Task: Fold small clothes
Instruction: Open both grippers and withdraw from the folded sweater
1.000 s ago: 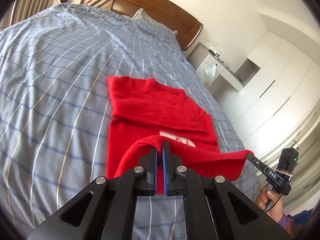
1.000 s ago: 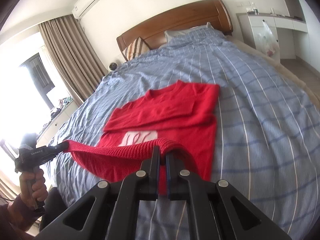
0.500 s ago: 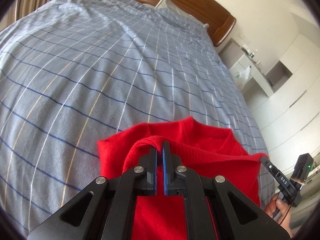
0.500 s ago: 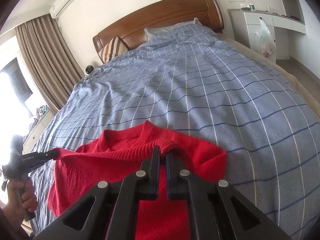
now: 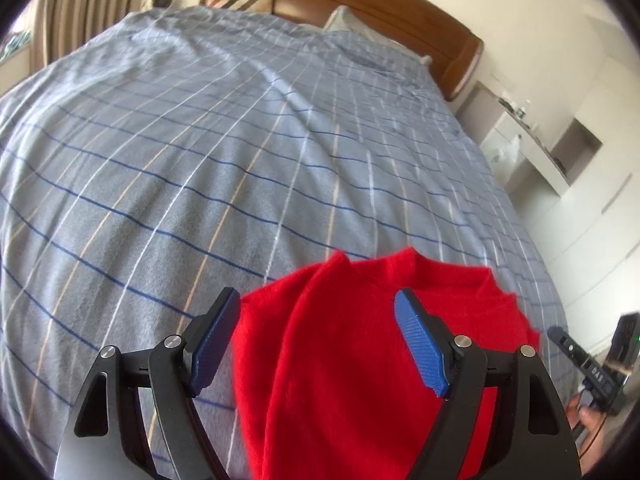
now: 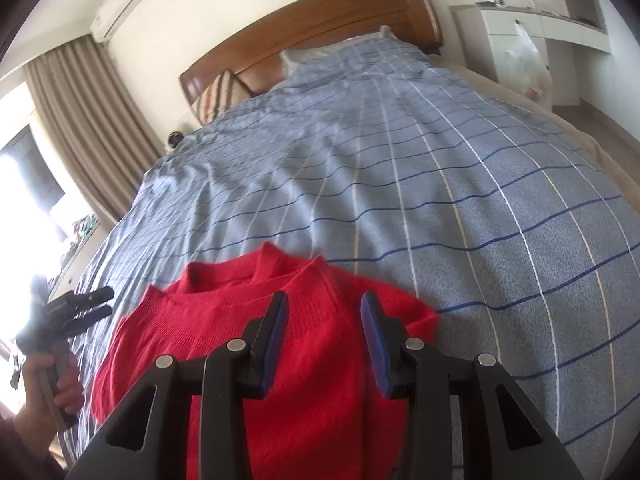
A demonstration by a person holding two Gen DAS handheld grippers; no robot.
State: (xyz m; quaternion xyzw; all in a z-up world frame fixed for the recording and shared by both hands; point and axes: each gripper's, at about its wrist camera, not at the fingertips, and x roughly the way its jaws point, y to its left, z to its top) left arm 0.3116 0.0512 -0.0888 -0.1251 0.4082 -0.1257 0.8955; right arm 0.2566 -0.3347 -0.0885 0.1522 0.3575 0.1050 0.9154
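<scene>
Sweater [image 5: 360, 360] on checked bedspread [image 5: 200, 160].

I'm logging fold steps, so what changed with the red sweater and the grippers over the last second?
Both grippers carried the hem of the red sweater forward over its top half, then let go. The left gripper and right gripper now have their jaws open and the sweater lies folded on the bed. The bedding, pillows and headboard are as before.

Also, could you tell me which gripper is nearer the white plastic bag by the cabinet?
Right. The right gripper is over the red sweater's edge on the plastic bag's side; the left gripper is over its far edge.
</scene>
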